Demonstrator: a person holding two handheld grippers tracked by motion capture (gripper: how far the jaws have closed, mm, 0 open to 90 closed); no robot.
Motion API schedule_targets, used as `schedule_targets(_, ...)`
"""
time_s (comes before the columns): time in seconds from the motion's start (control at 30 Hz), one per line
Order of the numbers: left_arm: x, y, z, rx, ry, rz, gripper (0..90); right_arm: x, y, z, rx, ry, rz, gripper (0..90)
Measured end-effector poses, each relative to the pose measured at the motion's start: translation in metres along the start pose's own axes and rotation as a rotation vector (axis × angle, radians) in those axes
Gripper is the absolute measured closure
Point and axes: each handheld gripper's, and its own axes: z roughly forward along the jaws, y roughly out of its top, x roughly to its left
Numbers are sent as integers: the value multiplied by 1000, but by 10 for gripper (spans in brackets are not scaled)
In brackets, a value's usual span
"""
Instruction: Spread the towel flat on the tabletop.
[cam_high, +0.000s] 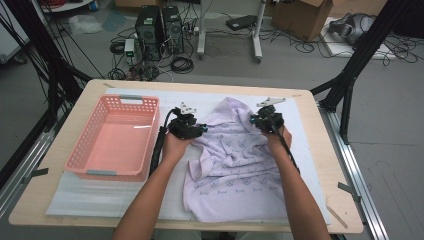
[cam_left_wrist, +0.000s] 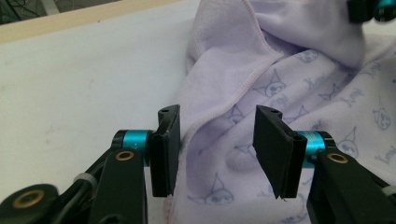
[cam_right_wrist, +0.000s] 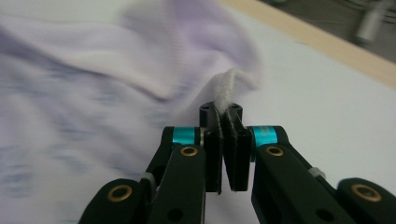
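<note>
Two black jaws of the right gripper (cam_right_wrist: 225, 154) were pressed together on a fold of the lilac towel (cam_right_wrist: 93, 93), a pinched ridge of hem standing up just above their tips. In the right gripper view the cloth behind that ridge was blurred, and a strip of white mat (cam_right_wrist: 327, 93) ran beside it up to the table's wooden edge (cam_right_wrist: 322, 46).

The left gripper (cam_left_wrist: 217, 149) had its jaws spread wide apart, with the towel (cam_left_wrist: 280, 93) lying in the gap between them; its hemmed edge ran down just inside the left-hand jaw. Whether the pads touched the cloth could not be told. The fabric there bore a faint print of small cartoon figures.

From the high view, the left gripper (cam_high: 197, 131) sat at the towel's left edge and the right gripper (cam_high: 256, 120) at its upper right part, each held in a hand with the forearms coming in from the bottom. The towel (cam_high: 235, 170) lay crumpled across the middle of the white mat (cam_high: 90, 195), its top part raised in folds between the grippers. A pink plastic basket (cam_high: 80, 150) stood to the left on the same mat, well apart from the towel. The mat covered most of the wooden table (cam_high: 35, 185).
</note>
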Motion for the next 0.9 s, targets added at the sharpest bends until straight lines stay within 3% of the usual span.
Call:
schedule_targets(0.03, 0, 3, 2, 3, -5, 11, 517, -9, -1, -2, 4, -30, 9, 870)
schedule_targets(0.1, -3, 7, 6, -9, -13, 23, 517, -36, -7, -13, -10, -156, 61, 873)
schedule_targets(0.17, -6, 8, 8, -43, -26, 39, 559, -59, -16, -22, -23, -232, 162, 872)
schedule_targets(0.23, -9, 6, 14, -46, -43, 49, 576, -72, -21, -27, -7, -307, 179, 840)
schedule_targets(0.3, -9, 4, 21, -16, -48, 62, 595, -83, -26, -31, -1, -308, 237, 595)
schedule_targets(0.37, -11, 3, 27, 6, -53, 72, 621, -83, -30, -37, -28, -285, 251, 577)
schedule_targets(0.43, -14, 7, 32, 19, -65, 88, 625, -80, -34, -42, -39, -266, 203, 577)
schedule_targets(0.53, -20, 18, 37, 13, -90, 115, 623, -75, -41, -52, -49, -216, 161, 579)
schedule_targets(0.63, -29, 29, 51, 37, -134, 136, 581, -70, -48, -63, -59, -177, 135, 584)
schedule_targets(0.8, -46, 35, 80, 108, -187, 175, 534, -59, -59, -79, -80, -155, 99, 597)
schedule_targets(0.9, -54, 38, 94, 126, -175, 187, 525, -57, -65, -90, -91, -149, 94, 598)
